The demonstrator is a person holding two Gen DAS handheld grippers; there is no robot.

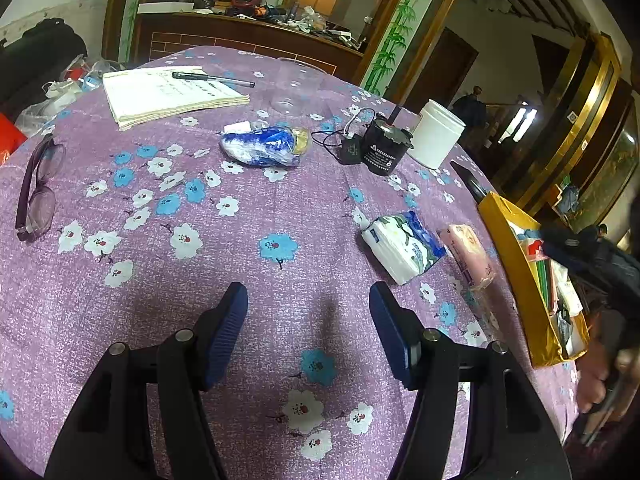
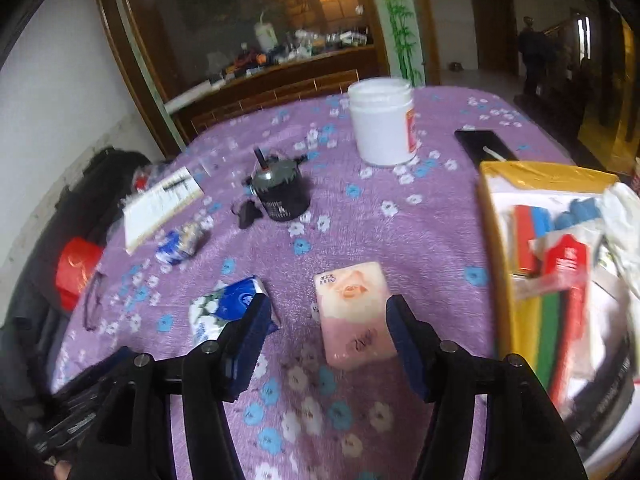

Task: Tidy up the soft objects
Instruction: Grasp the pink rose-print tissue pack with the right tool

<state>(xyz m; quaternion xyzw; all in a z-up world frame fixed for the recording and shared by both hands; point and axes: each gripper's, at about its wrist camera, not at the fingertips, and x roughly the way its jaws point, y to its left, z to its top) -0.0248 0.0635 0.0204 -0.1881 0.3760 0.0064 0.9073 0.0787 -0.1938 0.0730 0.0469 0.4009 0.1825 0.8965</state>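
Purple floral tablecloth (image 2: 420,236) w/ pink tissue pack (image 2: 354,314).

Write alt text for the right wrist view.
Open right gripper hovers over a purple floral tablecloth, a pink tissue pack between its fingers, untouched. A blue-and-white tissue pack lies left, a yellow box right.

Three tissue packs (image 1: 404,246) (one pink), one white jar (image 1: 436,134)

A notebook (image 1: 172,92) with a pen (image 1: 212,79) lies on the floral tablecloth (image 1: 240,216), alongside purple glasses (image 1: 38,190), a clear cup (image 1: 294,88), a white jar (image 1: 436,134) and a black canister (image 1: 382,148).
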